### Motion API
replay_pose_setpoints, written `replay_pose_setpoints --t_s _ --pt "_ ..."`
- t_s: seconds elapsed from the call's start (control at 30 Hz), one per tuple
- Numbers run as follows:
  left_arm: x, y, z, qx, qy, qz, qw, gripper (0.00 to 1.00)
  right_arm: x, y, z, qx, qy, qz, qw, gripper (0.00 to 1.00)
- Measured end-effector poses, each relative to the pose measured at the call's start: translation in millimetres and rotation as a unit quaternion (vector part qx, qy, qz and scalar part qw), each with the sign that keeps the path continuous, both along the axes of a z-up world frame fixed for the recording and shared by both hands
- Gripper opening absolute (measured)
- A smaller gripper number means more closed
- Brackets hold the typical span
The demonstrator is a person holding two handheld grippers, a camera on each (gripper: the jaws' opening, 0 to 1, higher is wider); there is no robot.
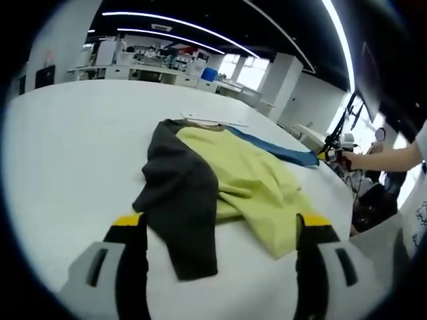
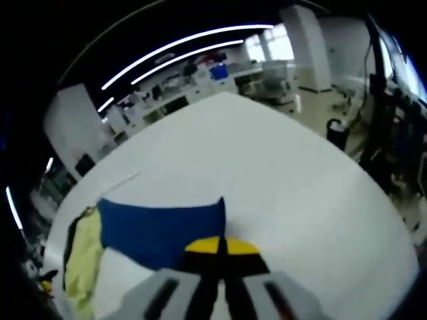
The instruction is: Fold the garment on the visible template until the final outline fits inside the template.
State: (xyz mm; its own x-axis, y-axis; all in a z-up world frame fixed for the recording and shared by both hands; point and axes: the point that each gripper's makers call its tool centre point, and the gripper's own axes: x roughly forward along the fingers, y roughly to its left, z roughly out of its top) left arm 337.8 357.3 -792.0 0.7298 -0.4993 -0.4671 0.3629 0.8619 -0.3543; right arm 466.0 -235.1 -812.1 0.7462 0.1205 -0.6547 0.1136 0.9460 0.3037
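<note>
Garment: a yellow-green top (image 1: 247, 183) with dark grey sleeves lies crumpled on the white table (image 1: 73, 147); in the left gripper view one grey sleeve (image 1: 180, 200) runs down between the jaws
Blue part: a blue panel (image 2: 160, 230) of the garment is pulled out flat in the right gripper view, with the yellow-green cloth bunched at its far left; in the left gripper view it shows as a blue strip (image 1: 280, 152) at the far edge
Left gripper (image 1: 220, 230): jaws spread wide, released, above the cloth
Right gripper (image 2: 221, 248): yellow-tipped jaws clenched together at the blue panel's edge, pinching it
Person: an arm (image 1: 387, 159) reaches in from the right of the left gripper view
Background: desks and ceiling light strips behind the table
</note>
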Motion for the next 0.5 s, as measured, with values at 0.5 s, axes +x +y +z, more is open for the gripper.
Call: replay_pose_setpoints --t_s 0.5 --pt "-1.6 -0.4 -1.7 -0.002 0.003 0.003 1.0000 0.89 -2.9 0.7 -9.9 -0.029 0.020 0.008 0.9993 0.00"
